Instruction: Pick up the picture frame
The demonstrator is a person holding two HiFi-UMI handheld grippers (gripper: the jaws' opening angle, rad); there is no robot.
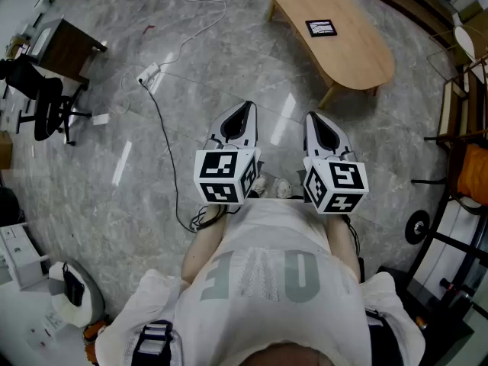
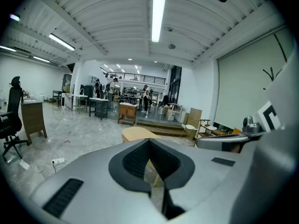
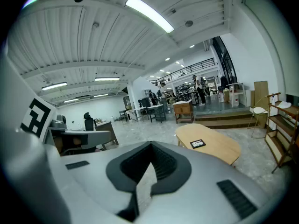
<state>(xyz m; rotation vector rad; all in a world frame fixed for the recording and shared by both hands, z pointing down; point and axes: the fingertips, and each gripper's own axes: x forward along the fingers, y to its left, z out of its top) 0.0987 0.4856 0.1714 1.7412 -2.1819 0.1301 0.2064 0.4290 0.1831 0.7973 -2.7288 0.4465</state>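
Left gripper (image 1: 244,107) jaws together, nothing between them. Right gripper (image 1: 313,116) same, tips meeting, empty. Both held side by side in front of the person's chest, pointing slightly down, over the grey marble floor (image 1: 137,204). Picture frame (image 1: 321,27) lies flat on the light wooden table (image 1: 366,59), well ahead of both grippers, towards the right one. Untouched.

A pale oval wooden table (image 1: 358,56) stands on the grey marble floor (image 1: 229,59). Well apart at the left, a black office chair (image 1: 44,101) sits near a dark wooden desk (image 1: 67,48). Between them lies 1 white power strip (image 1: 148,72), a black cable (image 1: 164,139) trailing from it. Wooden shelving (image 1: 463,105) lines the right edge.
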